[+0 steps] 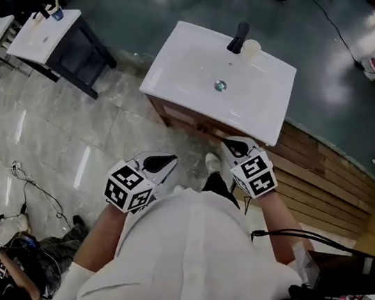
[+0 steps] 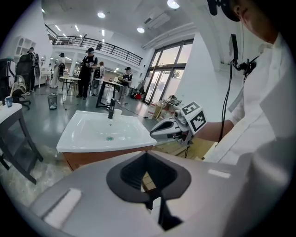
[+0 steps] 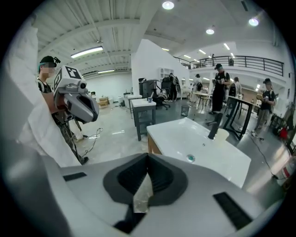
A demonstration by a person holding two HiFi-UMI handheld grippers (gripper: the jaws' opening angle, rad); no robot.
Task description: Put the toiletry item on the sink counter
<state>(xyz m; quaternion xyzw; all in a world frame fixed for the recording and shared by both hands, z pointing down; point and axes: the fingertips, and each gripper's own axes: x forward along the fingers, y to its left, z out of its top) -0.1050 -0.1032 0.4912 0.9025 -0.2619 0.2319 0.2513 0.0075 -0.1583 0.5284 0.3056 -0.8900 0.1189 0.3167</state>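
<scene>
Sink counter [image 1: 185, 75] lies open; faucet [image 1: 239, 37] and what seems a cup [image 1: 251, 48] crowd its far edge.

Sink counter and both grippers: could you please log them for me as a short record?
sink: white, on a wooden cabinet
tap: black, at the back rim
cup: pale, on the counter beside the tap
left gripper: shut, empty, short of the sink
right gripper: shut, empty, by the sink's front edge
</scene>
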